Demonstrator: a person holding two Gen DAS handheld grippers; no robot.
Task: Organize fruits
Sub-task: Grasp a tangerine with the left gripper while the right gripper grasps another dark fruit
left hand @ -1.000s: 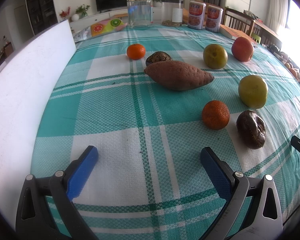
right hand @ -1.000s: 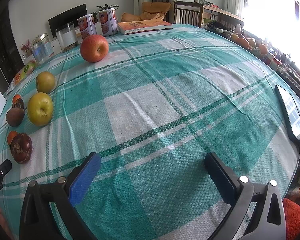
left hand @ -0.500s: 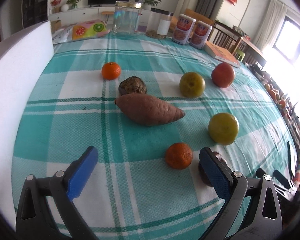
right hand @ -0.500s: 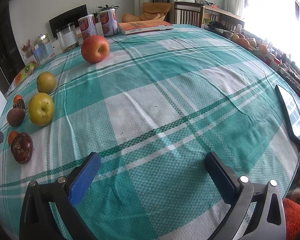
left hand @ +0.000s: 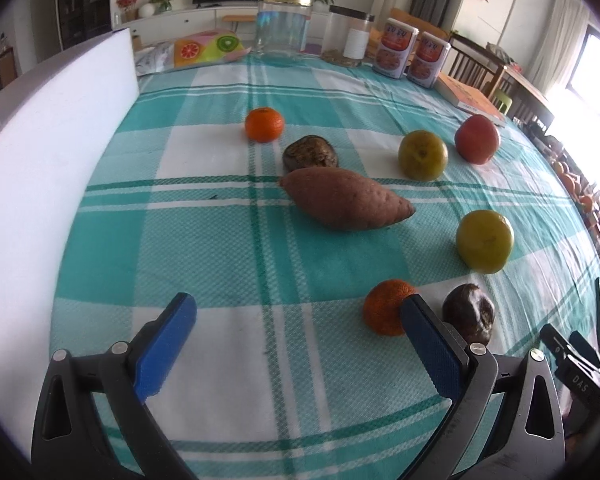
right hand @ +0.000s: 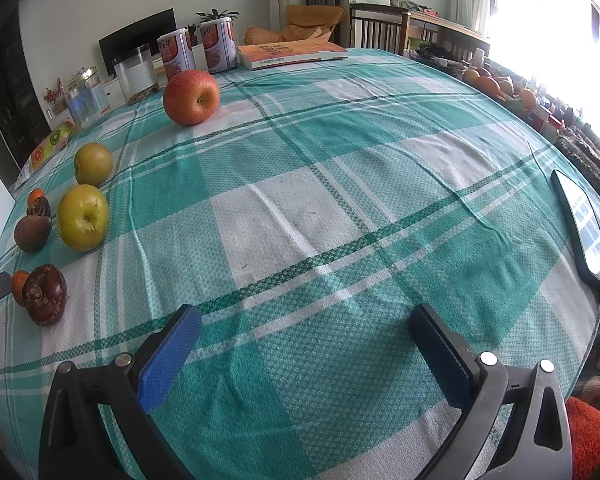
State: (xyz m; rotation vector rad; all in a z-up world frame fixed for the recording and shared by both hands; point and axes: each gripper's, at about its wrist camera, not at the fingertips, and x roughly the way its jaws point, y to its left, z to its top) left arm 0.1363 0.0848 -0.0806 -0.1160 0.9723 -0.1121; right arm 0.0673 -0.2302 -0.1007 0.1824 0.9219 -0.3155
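We hold the left tool (left hand: 298,326) low over the surface (left hand: 228,264) with its jaws wide apart and nothing between them, which reads to us as lining up on the nearest fruit. The near tangerine (left hand: 386,306) sits just ahead of its right finger, partly hidden behind the fingertip, with a dark wrinkled fruit (left hand: 469,312) just right of it. Our right tool (right hand: 305,330) hangs equally spread and empty over bare cloth, well right of the fruit, probably waiting its turn. Further ahead of the left tool lies one sweet potato (left hand: 346,199), touching or nearly touching a second dark fruit (left hand: 310,154) behind it; to the right is a yellow-green apple (left hand: 485,240), beyond it a second greenish apple (left hand: 423,155) and a single red apple (left hand: 477,139). Farthest is the second tangerine (left hand: 264,124). We count two tangerines, two dark fruits, two greenish apples, one red apple and one sweet potato, loosely scattered, not yet grouped.
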